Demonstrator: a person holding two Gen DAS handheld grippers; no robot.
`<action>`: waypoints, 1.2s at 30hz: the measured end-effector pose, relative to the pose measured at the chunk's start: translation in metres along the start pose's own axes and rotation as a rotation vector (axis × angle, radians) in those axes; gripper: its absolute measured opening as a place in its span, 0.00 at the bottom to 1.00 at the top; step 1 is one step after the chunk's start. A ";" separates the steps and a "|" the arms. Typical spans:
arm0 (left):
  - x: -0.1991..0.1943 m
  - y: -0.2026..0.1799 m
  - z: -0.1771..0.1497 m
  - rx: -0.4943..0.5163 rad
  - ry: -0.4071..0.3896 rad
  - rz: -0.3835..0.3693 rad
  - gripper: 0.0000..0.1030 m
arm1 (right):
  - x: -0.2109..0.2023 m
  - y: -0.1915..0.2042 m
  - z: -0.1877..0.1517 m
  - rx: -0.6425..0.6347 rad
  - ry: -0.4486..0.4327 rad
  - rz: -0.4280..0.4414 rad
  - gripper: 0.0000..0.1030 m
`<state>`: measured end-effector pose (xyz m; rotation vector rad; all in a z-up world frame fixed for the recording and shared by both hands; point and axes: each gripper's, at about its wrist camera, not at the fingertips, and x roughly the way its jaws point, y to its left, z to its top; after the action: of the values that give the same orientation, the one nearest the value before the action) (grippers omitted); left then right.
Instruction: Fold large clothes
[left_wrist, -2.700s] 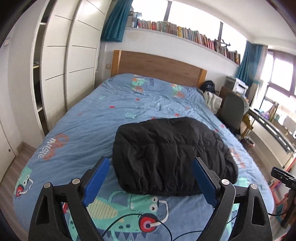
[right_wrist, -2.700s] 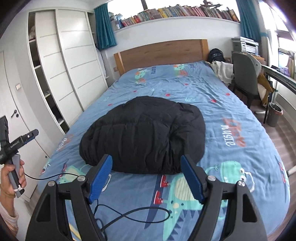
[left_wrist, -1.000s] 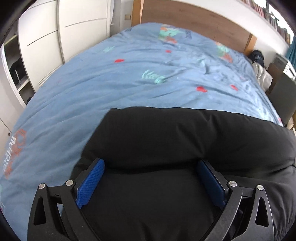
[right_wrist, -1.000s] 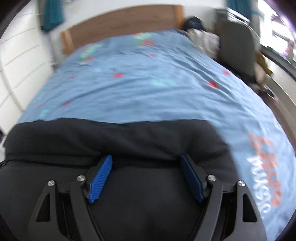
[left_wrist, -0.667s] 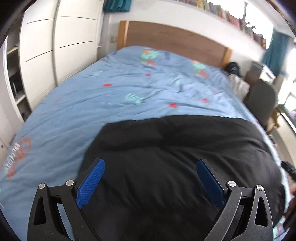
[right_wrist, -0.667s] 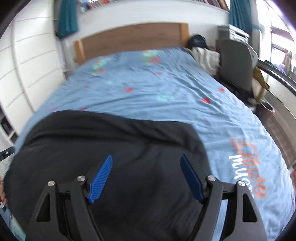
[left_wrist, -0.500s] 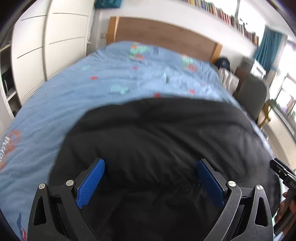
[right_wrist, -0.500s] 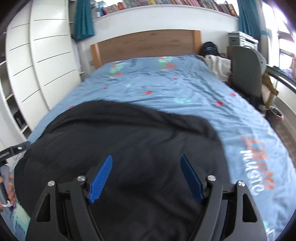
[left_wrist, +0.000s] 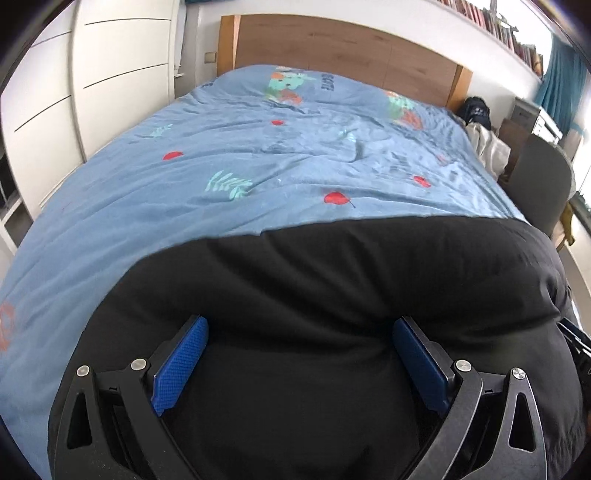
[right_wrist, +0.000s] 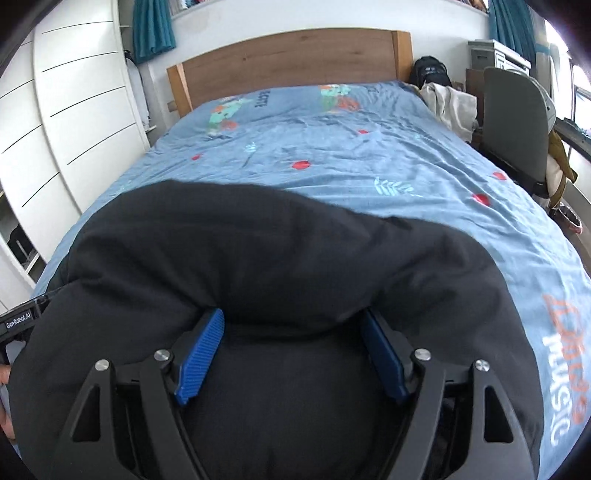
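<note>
Left wrist: we're back low on the one black puffer jacket (left_wrist: 332, 295), which fills 6 o'clock on the blue duvet (left_wrist: 258, 166); half a second ago we hovered higher. Left gripper (left_wrist: 299, 354) jaws spread, pressing padding flat.

Right wrist: same drop; right gripper (right_wrist: 291, 347) released, pressing. Fold looks nearly finished.

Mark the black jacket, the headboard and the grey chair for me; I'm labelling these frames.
black jacket (left_wrist: 332, 280): left wrist view, puffy top fold.
headboard (right_wrist: 288, 62): right wrist view, wooden panel's middle.
grey chair (right_wrist: 515, 122): right wrist view, backrest.
</note>
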<state>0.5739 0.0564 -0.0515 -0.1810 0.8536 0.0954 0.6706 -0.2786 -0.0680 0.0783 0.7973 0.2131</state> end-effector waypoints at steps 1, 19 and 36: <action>0.007 -0.002 0.007 0.006 0.010 0.006 0.96 | 0.009 -0.002 0.006 0.003 0.012 -0.002 0.73; 0.002 0.038 0.026 -0.071 0.034 0.175 0.95 | 0.021 -0.077 0.029 0.164 0.112 -0.135 0.73; -0.098 0.004 -0.072 -0.031 0.002 0.024 0.95 | -0.114 0.001 -0.047 0.063 0.020 0.022 0.74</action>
<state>0.4556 0.0446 -0.0243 -0.1999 0.8565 0.1307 0.5596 -0.3026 -0.0204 0.1442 0.8236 0.2101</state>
